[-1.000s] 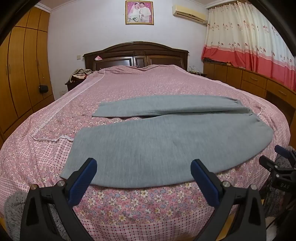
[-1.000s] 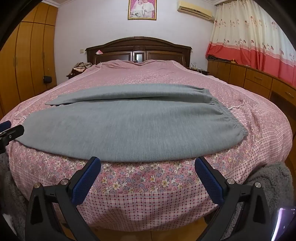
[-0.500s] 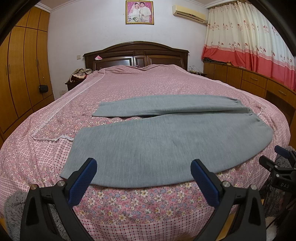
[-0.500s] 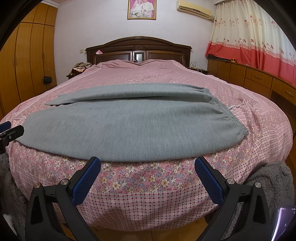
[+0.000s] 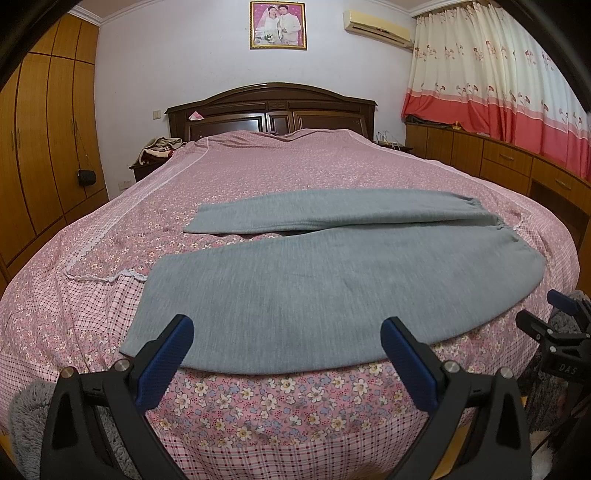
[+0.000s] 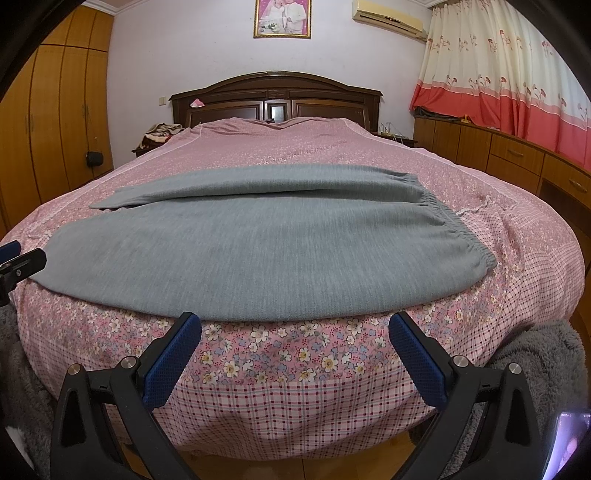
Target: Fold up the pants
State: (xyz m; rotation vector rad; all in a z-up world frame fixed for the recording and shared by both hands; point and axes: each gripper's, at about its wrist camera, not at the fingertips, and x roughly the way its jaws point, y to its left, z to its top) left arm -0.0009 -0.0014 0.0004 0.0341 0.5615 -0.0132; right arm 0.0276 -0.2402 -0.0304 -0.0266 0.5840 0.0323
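Pants: one grey pair, lying flat across the foot end of the bed, waistband toward the right, both legs running left. The near leg lies along the bed's front edge; the far leg lies just behind it, the two splitting apart toward the cuffs. From the right wrist view the far leg's cuff is mostly hidden behind the near leg, and the near cuff runs out toward the left border.

Left claw: jaws spread wide, holding nothing, hovering at the bed's front edge over the near leg's cuff end. Whether its blue pads touch the fabric cannot be told. Right claw: likewise wide open and empty, just short of the pants' near edge, over the floral bedspread.

Each claw shows at the other view's border, cut off by the frame.

Count: one pair of pants, two claws, one bed, one framed picture on the wall, one air conditioner. Grey fluffy material at the lower corners is cut off and unidentifiable. A bright object at the lower right corner of the right wrist view is too cropped to make out.
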